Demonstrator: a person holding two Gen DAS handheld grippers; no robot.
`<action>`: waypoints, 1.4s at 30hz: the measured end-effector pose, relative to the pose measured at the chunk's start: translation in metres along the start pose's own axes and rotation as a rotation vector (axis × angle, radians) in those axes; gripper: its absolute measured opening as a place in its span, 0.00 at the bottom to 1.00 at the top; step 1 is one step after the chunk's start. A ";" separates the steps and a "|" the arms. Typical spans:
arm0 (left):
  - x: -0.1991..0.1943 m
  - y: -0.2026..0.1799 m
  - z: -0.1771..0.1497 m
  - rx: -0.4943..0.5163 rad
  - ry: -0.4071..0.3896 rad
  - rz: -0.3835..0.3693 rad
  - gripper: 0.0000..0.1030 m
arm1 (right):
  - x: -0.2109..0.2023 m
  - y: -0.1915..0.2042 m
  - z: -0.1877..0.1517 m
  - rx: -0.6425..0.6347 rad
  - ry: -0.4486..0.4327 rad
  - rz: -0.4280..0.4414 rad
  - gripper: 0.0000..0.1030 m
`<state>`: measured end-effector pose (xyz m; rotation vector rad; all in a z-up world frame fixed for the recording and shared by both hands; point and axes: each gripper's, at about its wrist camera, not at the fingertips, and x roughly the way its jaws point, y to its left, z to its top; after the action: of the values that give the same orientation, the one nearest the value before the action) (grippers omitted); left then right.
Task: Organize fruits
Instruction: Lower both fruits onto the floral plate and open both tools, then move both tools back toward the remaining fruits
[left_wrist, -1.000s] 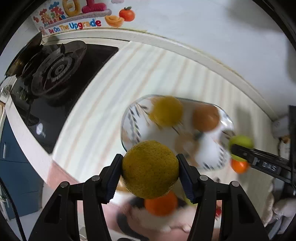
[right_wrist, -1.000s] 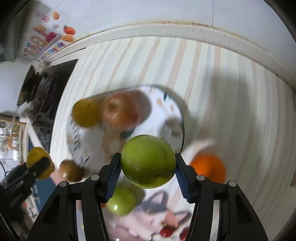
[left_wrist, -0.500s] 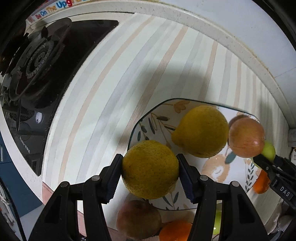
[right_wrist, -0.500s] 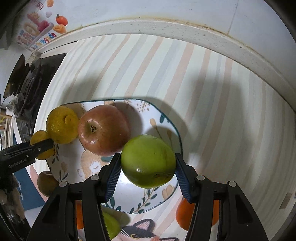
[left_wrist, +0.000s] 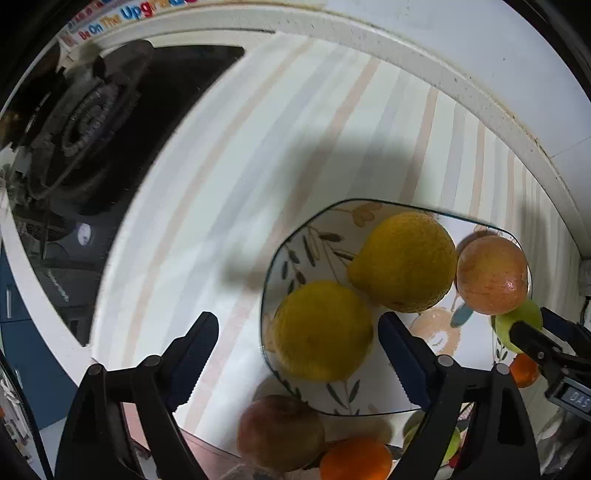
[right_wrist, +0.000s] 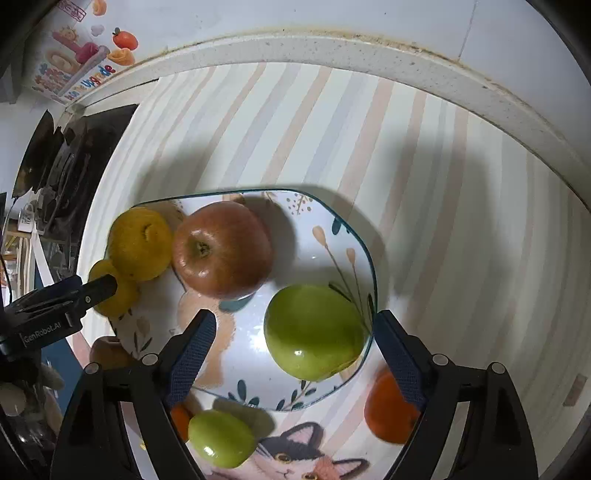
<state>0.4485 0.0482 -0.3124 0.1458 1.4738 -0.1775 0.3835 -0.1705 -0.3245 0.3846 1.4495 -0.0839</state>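
4 fruits sit on the floral plate (right_wrist: 334, 218): 2 lemons (left_wrist: 323, 328) (left_wrist: 404, 260), a red apple (right_wrist: 221, 254) and a green apple (right_wrist: 314, 330). Both tools are spread wide, the left tool (left_wrist: 297, 350) released around the nearer lemon, the right tool (right_wrist: 295, 349) released around the green apple. Another green apple (right_wrist: 221, 437) and an orange (right_wrist: 388, 410) lie on the striped counter (right_wrist: 461, 221) just beside the plate.

light: bright, overhead | shadows: soft on striped counter (left_wrist: 229, 192) | glare: green apple (right_wrist: 314, 332) | edges: fisheye-warped, vignetted
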 end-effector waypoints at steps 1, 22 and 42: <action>-0.002 0.001 -0.002 -0.007 -0.002 -0.002 0.86 | -0.002 0.002 -0.001 0.001 0.003 -0.006 0.88; -0.084 -0.007 -0.094 -0.016 -0.165 0.035 0.86 | -0.081 0.023 -0.093 -0.098 -0.109 -0.127 0.90; -0.166 -0.033 -0.172 -0.028 -0.291 -0.022 0.86 | -0.182 0.018 -0.170 -0.153 -0.228 -0.057 0.90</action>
<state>0.2594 0.0560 -0.1623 0.0768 1.1881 -0.1878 0.2034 -0.1338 -0.1552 0.2015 1.2329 -0.0597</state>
